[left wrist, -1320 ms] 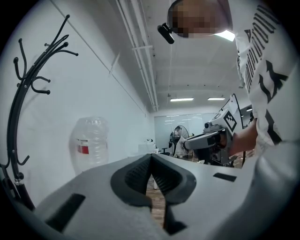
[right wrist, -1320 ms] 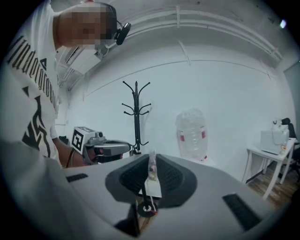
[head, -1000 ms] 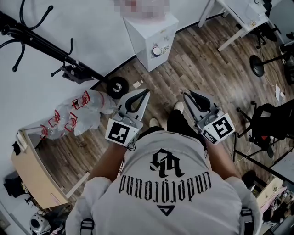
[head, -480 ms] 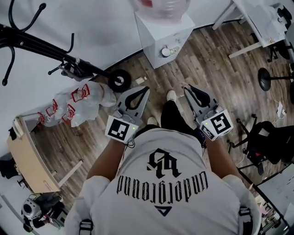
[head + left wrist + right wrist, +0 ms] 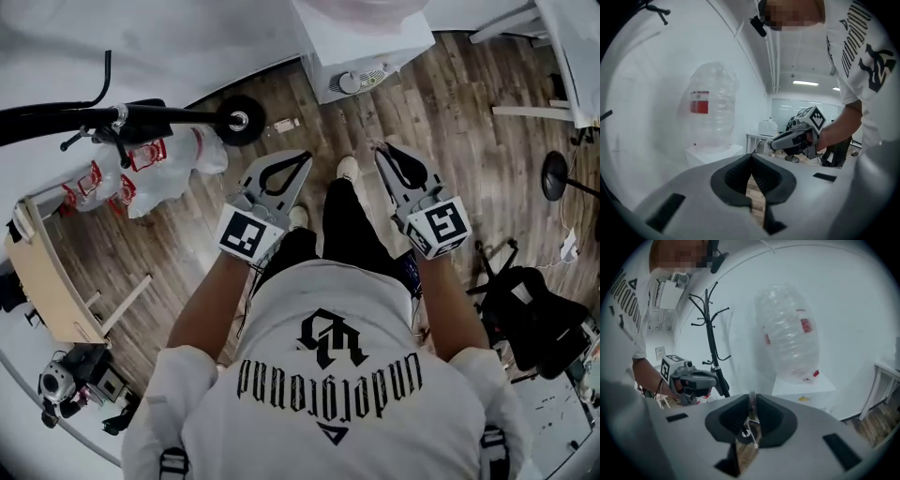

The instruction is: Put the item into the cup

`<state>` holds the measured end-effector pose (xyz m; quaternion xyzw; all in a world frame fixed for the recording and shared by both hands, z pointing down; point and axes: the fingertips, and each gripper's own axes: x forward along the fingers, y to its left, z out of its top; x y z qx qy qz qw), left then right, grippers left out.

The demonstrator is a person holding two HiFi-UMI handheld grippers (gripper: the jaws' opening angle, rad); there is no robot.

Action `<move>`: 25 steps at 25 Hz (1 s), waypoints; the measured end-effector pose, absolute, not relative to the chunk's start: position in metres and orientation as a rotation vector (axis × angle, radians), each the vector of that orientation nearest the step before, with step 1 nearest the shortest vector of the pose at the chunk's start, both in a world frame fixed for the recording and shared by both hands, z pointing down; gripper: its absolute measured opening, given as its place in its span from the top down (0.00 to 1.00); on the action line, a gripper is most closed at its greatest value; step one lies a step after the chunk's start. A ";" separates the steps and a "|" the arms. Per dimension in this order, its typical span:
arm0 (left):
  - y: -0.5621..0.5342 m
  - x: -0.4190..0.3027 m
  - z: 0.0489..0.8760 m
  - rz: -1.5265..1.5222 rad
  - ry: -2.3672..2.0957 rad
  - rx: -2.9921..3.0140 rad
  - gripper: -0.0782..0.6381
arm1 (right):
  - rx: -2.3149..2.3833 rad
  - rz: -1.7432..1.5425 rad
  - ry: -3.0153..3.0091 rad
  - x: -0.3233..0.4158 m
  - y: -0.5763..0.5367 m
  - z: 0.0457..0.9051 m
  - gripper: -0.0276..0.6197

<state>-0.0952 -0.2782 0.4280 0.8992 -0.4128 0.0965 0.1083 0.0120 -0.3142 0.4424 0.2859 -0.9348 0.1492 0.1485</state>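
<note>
The brown wood-plank floor [image 5: 469, 122] lies under me. Past my feet stands the white box-shaped water dispenser [image 5: 370, 52], bearing a clear plastic water bottle [image 5: 787, 333] with red labels. A black metal coat stand [image 5: 112, 117] stretches across the upper left of the head view, and a clear plastic bag with red print [image 5: 159, 159] lies beside it on the floor. Since a second ago the dispenser has slid up to the top edge of that view and looms larger. The bag has gone from the middle left to the upper left. My two grippers are side by side before my chest as they were, apart from each other.

My left gripper [image 5: 302, 159] has its jaws closed tip to tip with nothing between them. My right gripper [image 5: 382, 152] has its jaws narrow, clamped on the small thin flat item [image 5: 752, 404]. The item stands on edge in the slit between the pads, its long axis running along the jaws. Its far end pokes just past the tips, forward the way the jaws point. A small metal ring [image 5: 746, 432] and a white cord hang at its near end, in the hollow behind the tips.
</note>
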 end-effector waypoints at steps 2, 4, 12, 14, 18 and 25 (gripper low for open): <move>-0.290 -0.098 0.453 0.297 -1.226 2.619 0.88 | 0.793 0.470 -2.664 0.009 -0.330 0.475 0.87; -0.300 -0.099 0.480 0.301 -1.223 2.590 0.88 | 0.764 0.499 -2.640 0.008 -0.345 0.511 0.87; -0.339 -0.101 0.589 0.429 -1.217 2.583 0.88 | 0.698 0.494 -2.549 0.006 -0.406 0.635 0.87; -0.347 -0.100 0.610 0.448 -1.218 2.585 0.88 | 0.698 0.486 -2.528 0.004 -0.416 0.662 0.87; -0.365 -0.102 0.647 0.486 -1.216 2.585 0.88 | 0.724 0.484 -2.483 0.000 -0.437 0.715 0.87; -0.399 -0.110 0.695 0.502 -1.242 2.535 0.88 | 0.712 0.449 -2.437 -0.012 -0.461 0.778 0.87</move>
